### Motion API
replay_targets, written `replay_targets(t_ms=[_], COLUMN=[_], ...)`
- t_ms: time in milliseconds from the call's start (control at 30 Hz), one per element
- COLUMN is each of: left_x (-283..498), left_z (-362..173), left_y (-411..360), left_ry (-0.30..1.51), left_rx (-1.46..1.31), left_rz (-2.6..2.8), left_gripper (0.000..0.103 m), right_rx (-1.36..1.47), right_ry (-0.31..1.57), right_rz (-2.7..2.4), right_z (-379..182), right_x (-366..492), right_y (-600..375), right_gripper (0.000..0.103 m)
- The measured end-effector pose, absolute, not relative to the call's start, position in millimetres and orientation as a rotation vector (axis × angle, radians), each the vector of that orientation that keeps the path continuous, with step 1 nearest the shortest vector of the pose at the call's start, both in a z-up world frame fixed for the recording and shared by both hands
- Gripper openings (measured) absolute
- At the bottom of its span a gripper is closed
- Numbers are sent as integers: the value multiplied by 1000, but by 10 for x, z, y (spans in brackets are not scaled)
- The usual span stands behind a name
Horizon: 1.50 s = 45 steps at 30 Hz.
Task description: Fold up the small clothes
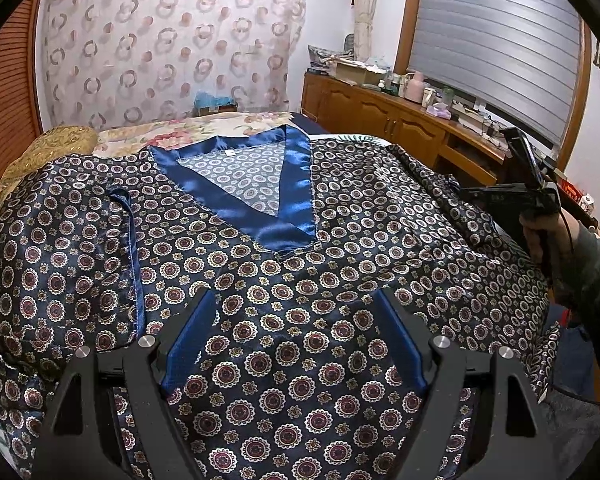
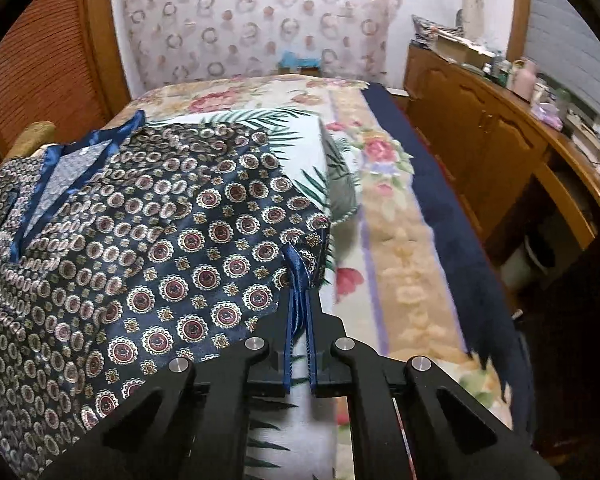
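A dark satin top (image 1: pixel 300 272) printed with round medallions lies spread front-up on the bed, its blue V-neck band (image 1: pixel 284 216) pointing toward me. One sleeve with a blue cuff (image 1: pixel 134 260) is folded inward at the left. My left gripper (image 1: pixel 296 312) stands open just over the lower chest, fabric showing between its fingers. My right gripper (image 2: pixel 300 300) is shut on the blue hem (image 2: pixel 296 276) at the right sleeve end of the top (image 2: pixel 160 260). In the left wrist view a hand holds that right gripper (image 1: pixel 532 192) at the garment's right edge.
Under the top lie a white leaf-print cloth (image 2: pixel 312 140) and a floral blanket (image 2: pixel 400 248) on the bed. A wooden cabinet (image 2: pixel 480 132) with clutter on it runs along the right. A gold cushion (image 1: pixel 56 148) sits at the far left.
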<state>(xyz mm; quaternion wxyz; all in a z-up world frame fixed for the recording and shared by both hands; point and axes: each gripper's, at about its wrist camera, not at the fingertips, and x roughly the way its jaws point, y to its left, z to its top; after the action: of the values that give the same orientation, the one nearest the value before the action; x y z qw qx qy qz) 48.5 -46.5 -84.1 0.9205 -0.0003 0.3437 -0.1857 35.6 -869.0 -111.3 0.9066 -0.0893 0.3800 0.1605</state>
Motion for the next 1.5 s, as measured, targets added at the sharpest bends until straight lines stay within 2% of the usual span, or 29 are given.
replay_targets(t_ms=[667, 733, 800, 900, 1267, 1433, 1500], left_x=[452, 451, 451, 469, 672, 818, 872], left_z=[-835, -831, -823, -816, -715, -672, -650], left_y=[-216, -204, -167, -101, 397, 664, 803], left_ry=[697, 695, 691, 687, 661, 659, 647], left_rx=[-39, -41, -47, -56, -63, -58, -70], left_rz=[-348, -346, -338, -329, -205, -151, -151], left_gripper=[81, 81, 81, 81, 81, 81, 81], right_rx=[-248, -276, -291, -310, -316, -285, -287], right_ry=[621, 617, 625, 634, 767, 766, 752], right_rz=[688, 674, 669, 635, 529, 518, 521], right_z=[-469, -479, -511, -569, -1167, -1223, -1235], right_x=[20, 19, 56, 130, 596, 710, 715], right_y=[-7310, -7260, -7253, -7321, -7566, -7674, -7669], right_gripper=[5, 18, 39, 55, 55, 55, 60])
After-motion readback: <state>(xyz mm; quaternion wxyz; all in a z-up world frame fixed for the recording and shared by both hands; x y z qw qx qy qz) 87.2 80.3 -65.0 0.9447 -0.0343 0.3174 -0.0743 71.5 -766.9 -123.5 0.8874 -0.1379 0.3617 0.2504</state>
